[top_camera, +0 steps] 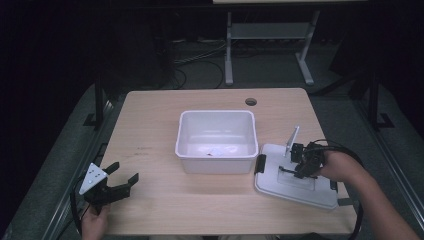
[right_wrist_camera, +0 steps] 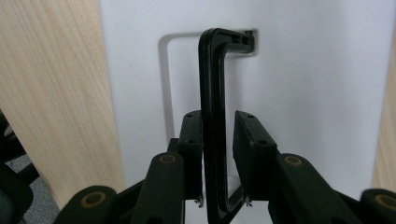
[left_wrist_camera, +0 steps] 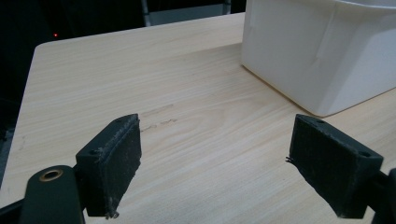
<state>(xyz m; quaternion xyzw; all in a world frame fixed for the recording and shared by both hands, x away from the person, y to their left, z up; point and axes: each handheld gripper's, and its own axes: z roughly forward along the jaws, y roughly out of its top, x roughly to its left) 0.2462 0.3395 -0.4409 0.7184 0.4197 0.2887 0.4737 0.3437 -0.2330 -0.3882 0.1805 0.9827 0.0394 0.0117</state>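
A white bin (top_camera: 216, 159) stands open at the middle of the table, and its corner shows in the left gripper view (left_wrist_camera: 317, 51). To its right lies a flat white lid (top_camera: 300, 192) with a raised black handle (right_wrist_camera: 212, 70). My right gripper (top_camera: 299, 167) points down at the lid with the handle between its jaws (right_wrist_camera: 218, 116). One pad lies against the handle, and a thin gap shows at the other. My left gripper (top_camera: 125, 174) rests wide open near the table's front left corner, nothing between its pads (left_wrist_camera: 217, 135).
The wooden table (top_camera: 150, 130) has a round cable hole (top_camera: 251, 102) at its back edge. Black clips (top_camera: 260, 164) sit on the lid's ends. A little white scrap lies inside the bin. A desk frame (top_camera: 270, 45) stands on the floor beyond.
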